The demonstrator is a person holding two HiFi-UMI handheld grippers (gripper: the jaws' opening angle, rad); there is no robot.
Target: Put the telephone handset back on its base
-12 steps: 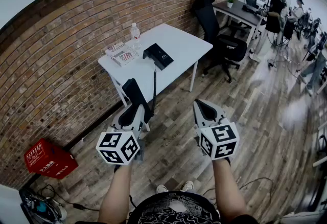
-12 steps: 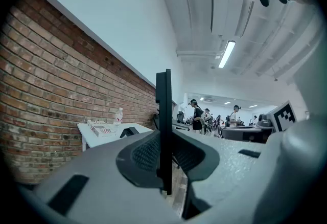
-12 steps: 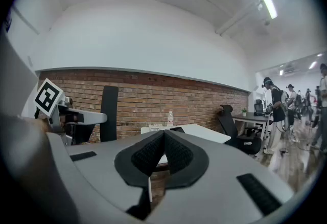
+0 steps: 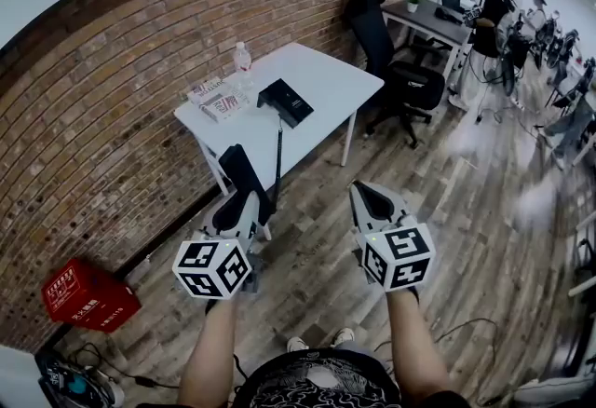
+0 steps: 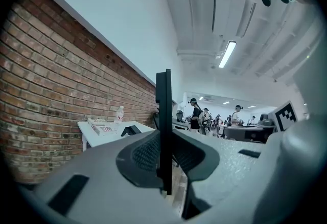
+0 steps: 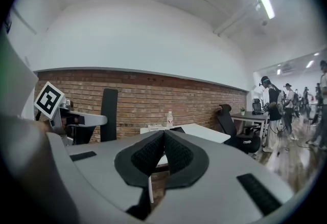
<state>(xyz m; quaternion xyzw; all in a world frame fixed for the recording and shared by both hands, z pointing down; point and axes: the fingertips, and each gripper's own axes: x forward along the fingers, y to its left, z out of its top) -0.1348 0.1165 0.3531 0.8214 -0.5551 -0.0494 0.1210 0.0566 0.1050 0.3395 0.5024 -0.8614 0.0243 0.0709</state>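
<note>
The black telephone handset [image 4: 244, 171] stands upright between the jaws of my left gripper [image 4: 240, 201], which is shut on it. A thin black cord [image 4: 277, 155] hangs from the black base [image 4: 287, 102] on the white table [image 4: 345, 80], ahead of me. In the left gripper view the handset [image 5: 163, 115] is a thin dark bar clamped by the left gripper [image 5: 164, 159], with the base [image 5: 131, 129] far off. My right gripper [image 4: 374, 199] is held beside it at the same height. In its own view the right gripper [image 6: 164, 138] is shut with nothing in it.
A water bottle [image 4: 244, 57] and a printed box [image 4: 218, 99] sit at the table's back left by the brick wall. A black office chair [image 4: 391, 52] stands right of the table. A red crate [image 4: 86, 292] lies on the wooden floor at left. People [image 4: 486, 6] stand far right.
Both grippers and the handset keep nearly the same pose. The head view has shifted slightly, and the people in the background have moved a little.
</note>
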